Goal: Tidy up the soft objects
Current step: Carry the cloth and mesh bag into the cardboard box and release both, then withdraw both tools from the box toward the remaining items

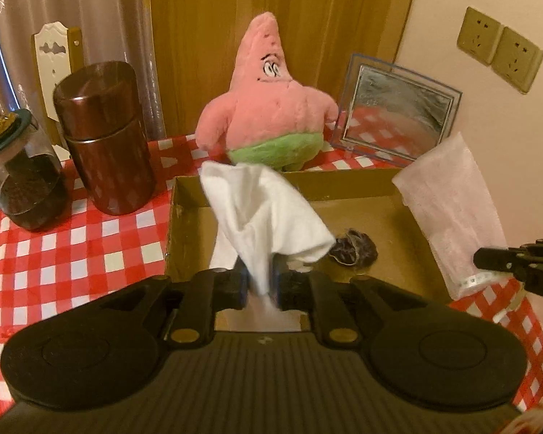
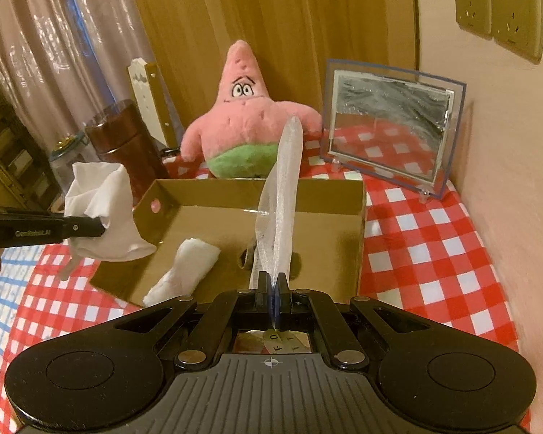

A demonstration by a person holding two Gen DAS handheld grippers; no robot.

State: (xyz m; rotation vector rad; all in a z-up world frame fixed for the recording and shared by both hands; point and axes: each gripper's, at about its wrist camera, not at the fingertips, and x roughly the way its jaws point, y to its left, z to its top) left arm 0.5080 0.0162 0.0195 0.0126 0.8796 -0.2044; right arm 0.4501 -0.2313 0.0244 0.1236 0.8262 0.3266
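Left wrist view: left gripper [image 1: 260, 282], jaws slightly parted around a white cloth [image 1: 268, 213] over the box [image 1: 362, 184], seems mid-drop; right gripper [image 2: 273, 284] pinches a pouch [image 2: 280, 195], likely next in.

A domestic room, probably a living or dining corner of a home. A table spread with a red-and-white checked plastic cloth [image 1: 90, 246] stands against a wood-panelled wall [image 1: 271, 0] and a pale painted wall bearing two olive-green wall sockets [image 1: 499, 50]. Sheer grey-pink curtains [image 1: 72, 7] hang at the left. Household items on the table include a dark brown cylindrical canister [image 1: 103, 137], a glass jar with a dark lid [image 1: 18, 170], a clear acrylic picture frame [image 2: 391, 123] and a pink star-shaped plush toy [image 1: 268, 97].
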